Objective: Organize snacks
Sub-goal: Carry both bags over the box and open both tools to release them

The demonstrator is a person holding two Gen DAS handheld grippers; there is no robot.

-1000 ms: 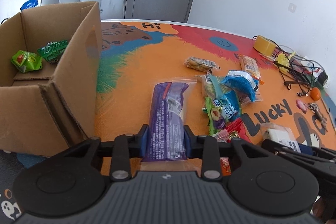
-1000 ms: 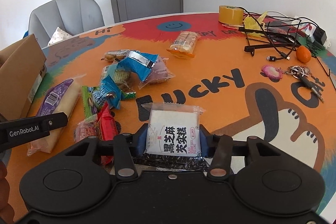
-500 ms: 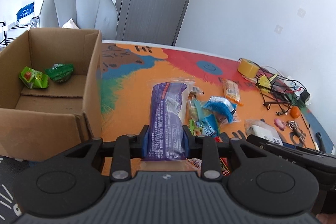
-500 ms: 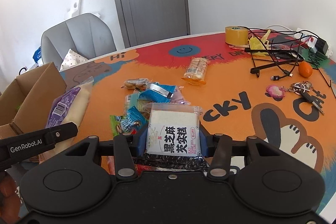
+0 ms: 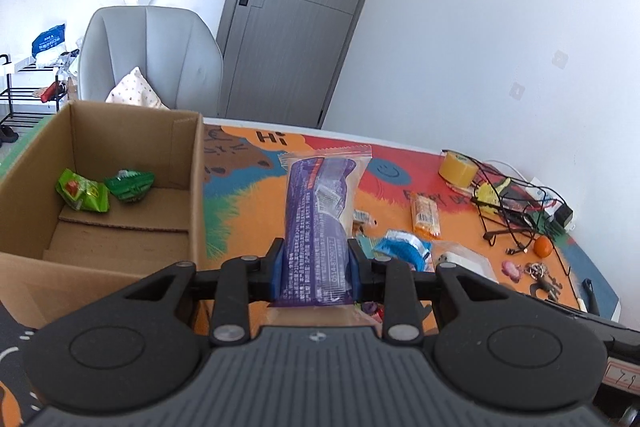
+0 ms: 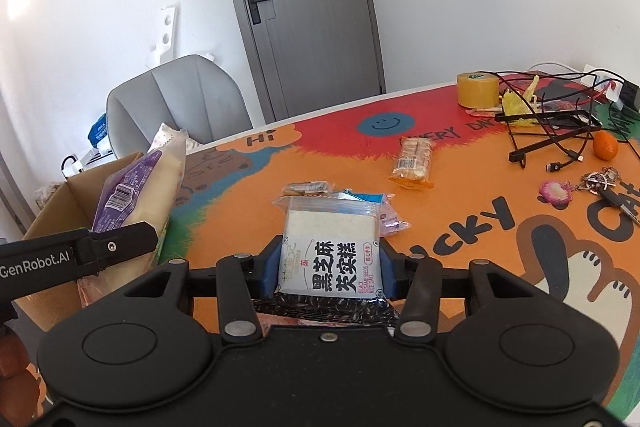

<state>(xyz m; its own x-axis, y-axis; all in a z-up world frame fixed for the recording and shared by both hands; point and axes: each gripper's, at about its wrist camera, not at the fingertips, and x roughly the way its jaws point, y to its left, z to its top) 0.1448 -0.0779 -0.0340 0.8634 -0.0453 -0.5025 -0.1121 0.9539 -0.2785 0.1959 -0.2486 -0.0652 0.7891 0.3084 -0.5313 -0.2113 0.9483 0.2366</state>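
Note:
My left gripper (image 5: 316, 269) is shut on a long purple snack packet (image 5: 318, 219) and holds it in the air, just right of an open cardboard box (image 5: 192, 187). Two green snack packs (image 5: 84, 191) lie inside the box. My right gripper (image 6: 330, 267) is shut on a white black-sesame rice cake packet (image 6: 332, 251), held above the table. The purple packet (image 6: 136, 187) and the left gripper also show at the left of the right wrist view. Loose snacks lie on the table: a blue pack (image 5: 402, 247) and an orange cracker pack (image 6: 414, 161).
A colourful mat covers the table (image 6: 480, 227). At the right are a yellow tape roll (image 6: 478, 89), a black wire stand with cables (image 6: 552, 131), an orange fruit (image 6: 605, 145) and keys (image 6: 604, 183). A grey chair (image 5: 152, 55) stands behind the box.
Both grippers have risen from the table with their packets. The left one now looks down into the box from higher up.

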